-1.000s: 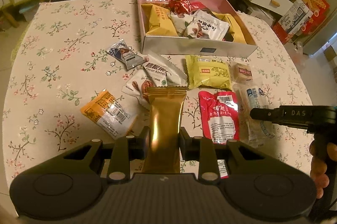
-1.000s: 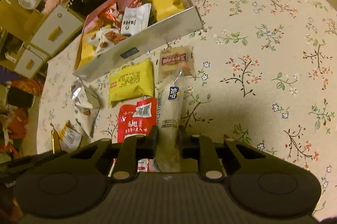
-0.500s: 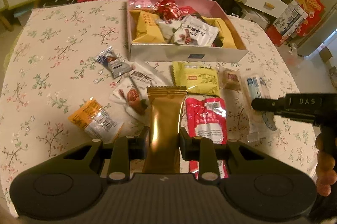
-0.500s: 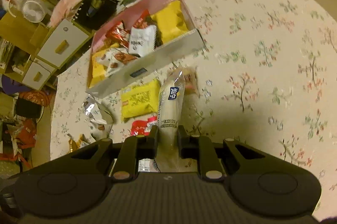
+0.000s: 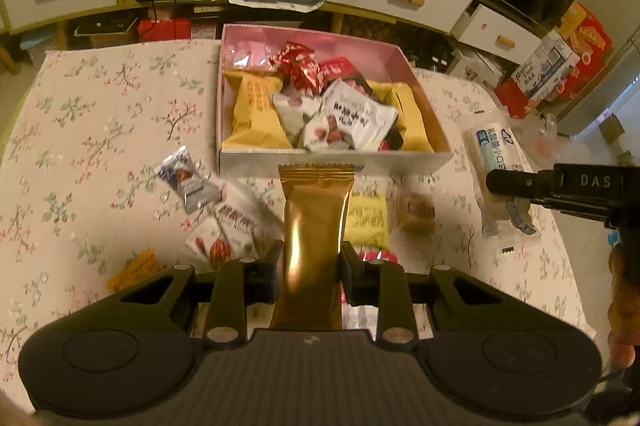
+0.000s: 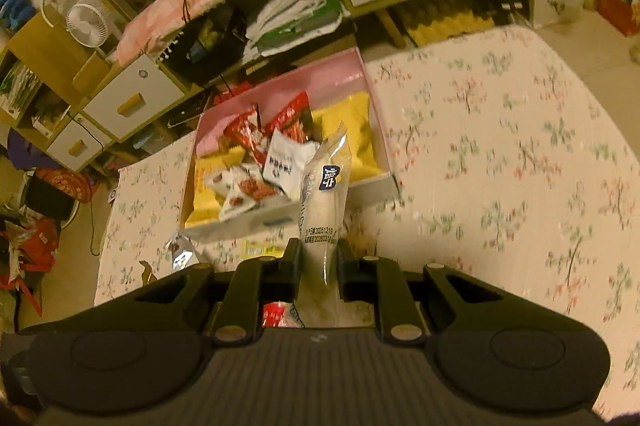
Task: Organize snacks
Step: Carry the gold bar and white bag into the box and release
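Left: our left gripper (image 5: 307, 268) is clamped on the gold packet (image 5: 314, 226), long axis aimed at the pink box (image 5: 332, 161) just ahead. Right: our right gripper (image 6: 317, 268) pinches the white packet (image 6: 322, 209), likewise box-bound and raised.

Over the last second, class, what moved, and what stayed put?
The right tool lifted its clear packet off the table toward the box. The left tool carried the gold packet nearer the box too. Both grips stayed shut; the loose snacks kept their places.
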{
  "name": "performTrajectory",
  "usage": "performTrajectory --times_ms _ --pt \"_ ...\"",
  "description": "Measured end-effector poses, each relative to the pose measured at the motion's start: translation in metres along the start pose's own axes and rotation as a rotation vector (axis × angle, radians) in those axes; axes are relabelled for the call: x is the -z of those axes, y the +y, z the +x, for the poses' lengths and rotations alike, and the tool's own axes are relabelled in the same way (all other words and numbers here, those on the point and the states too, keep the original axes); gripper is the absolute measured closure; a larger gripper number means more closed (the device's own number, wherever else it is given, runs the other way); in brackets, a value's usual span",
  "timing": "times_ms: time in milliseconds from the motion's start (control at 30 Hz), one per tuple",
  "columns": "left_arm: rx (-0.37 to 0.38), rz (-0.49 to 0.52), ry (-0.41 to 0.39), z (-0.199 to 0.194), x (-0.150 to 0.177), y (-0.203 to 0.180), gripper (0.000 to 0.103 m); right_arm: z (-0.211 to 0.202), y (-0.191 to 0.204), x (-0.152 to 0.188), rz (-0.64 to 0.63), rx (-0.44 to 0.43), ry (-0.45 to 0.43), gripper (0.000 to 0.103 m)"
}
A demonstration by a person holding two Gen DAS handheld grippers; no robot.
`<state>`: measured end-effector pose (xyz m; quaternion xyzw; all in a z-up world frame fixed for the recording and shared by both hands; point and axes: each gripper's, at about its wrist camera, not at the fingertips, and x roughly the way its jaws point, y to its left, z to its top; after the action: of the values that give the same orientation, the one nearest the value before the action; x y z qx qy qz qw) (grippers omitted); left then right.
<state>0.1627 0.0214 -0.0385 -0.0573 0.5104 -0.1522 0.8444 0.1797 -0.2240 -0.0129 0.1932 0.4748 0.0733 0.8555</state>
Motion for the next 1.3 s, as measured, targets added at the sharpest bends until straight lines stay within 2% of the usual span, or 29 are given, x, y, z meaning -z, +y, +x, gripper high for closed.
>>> performTrajectory --times_ms 233,400,800,1133,1200,1300 --pt "0.001 0.002 -0.034 0.010 -0.024 -0.009 0.070 0.009 0.002 -0.021 -0.069 -0.024 -0.013 0.088" --pt "0.014 -0.037 -0.064 0.021 -0.051 -0.011 0.070 0.019 0.003 -0.037 -0.114 -0.025 -0.025 0.088" --pt "0.043 -0.049 -0.104 0.074 -0.102 -0.033 0.070 0.049 -0.002 -0.071 -0.149 -0.047 -0.045 0.088" --pt "0.024 -0.014 -0.102 0.114 -0.117 -0.032 0.069 0.084 0.013 -0.090 -0.236 -0.080 -0.021 0.088" --pt "-0.002 -0.004 -0.117 0.112 -0.116 -0.030 0.066 0.089 0.018 -0.091 -0.275 -0.075 -0.015 0.088" --pt "0.021 -0.031 -0.139 0.101 -0.116 -0.017 0.060 0.094 0.021 -0.093 -0.312 -0.080 -0.013 0.088"
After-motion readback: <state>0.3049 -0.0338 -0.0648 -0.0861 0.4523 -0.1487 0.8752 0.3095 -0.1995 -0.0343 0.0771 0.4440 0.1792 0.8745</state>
